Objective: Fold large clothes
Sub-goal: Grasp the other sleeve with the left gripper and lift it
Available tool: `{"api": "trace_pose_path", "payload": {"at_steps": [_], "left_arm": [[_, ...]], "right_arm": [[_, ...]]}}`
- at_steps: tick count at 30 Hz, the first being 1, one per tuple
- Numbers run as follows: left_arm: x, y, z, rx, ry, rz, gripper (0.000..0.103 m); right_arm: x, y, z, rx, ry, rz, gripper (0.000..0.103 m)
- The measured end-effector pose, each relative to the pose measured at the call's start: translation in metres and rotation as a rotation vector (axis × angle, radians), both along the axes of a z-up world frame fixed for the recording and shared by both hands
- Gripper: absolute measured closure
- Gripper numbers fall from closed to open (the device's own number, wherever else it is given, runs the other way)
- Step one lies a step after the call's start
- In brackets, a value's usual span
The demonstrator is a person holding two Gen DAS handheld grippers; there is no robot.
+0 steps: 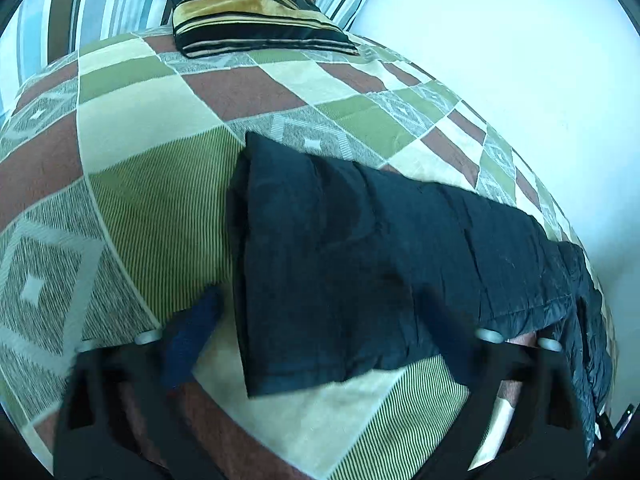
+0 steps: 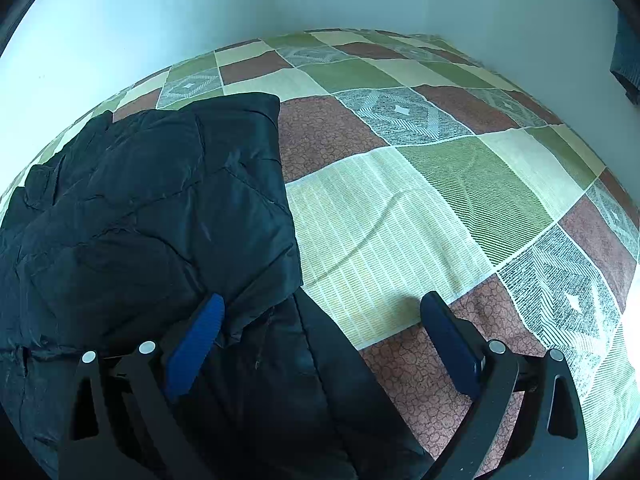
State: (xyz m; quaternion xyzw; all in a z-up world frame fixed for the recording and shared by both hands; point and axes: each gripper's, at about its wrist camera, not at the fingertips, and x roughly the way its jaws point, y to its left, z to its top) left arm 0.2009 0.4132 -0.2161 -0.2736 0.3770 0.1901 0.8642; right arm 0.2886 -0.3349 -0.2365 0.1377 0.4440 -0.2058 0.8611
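Folded dark quilted jacket (image 2: 152,216) lying on a patchwork green, cream and rust bedspread (image 2: 400,220), left gripper (image 1: 320,320) hovering wide-jawed over it, right gripper (image 2: 320,312) gaping empty at its edge

Both wrist views downward, close, sharing jacket (image 1: 360,280)

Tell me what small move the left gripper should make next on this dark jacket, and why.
Probably close the left gripper on the folded edge of the dark quilted jacket. Its blue fingers straddle that edge with no grip visible, and the right gripper stands open beside the bundle on the patchwork bedspread.
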Motion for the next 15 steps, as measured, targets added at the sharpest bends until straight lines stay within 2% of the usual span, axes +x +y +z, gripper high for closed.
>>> {"api": "trace_pose_path", "payload": {"at_steps": [1,2,4,10,13,15], "left_arm": [[-0.001,0.004,0.0,-0.012,-0.004,0.011,0.034],[-0.002,0.008,-0.001,-0.04,-0.024,0.02,0.043],[-0.007,0.013,-0.004,-0.075,-0.044,0.027,0.048],[-0.002,0.009,-0.004,-0.035,-0.04,0.005,0.047],[0.001,0.012,-0.002,-0.048,-0.047,-0.006,0.048],[0.001,0.015,-0.002,-0.073,-0.062,-0.015,0.065]], "right_arm": [[0.0,0.0,0.0,0.0,-0.001,-0.001,0.006],[0.0,0.0,0.0,0.0,0.0,0.0,0.006],[0.0,0.0,0.0,0.0,-0.001,-0.001,0.006],[0.0,-0.001,0.0,0.0,-0.002,-0.001,0.006],[0.0,-0.001,-0.001,0.0,-0.003,-0.001,0.006],[0.0,-0.001,-0.001,-0.001,-0.002,-0.001,0.006]]}}
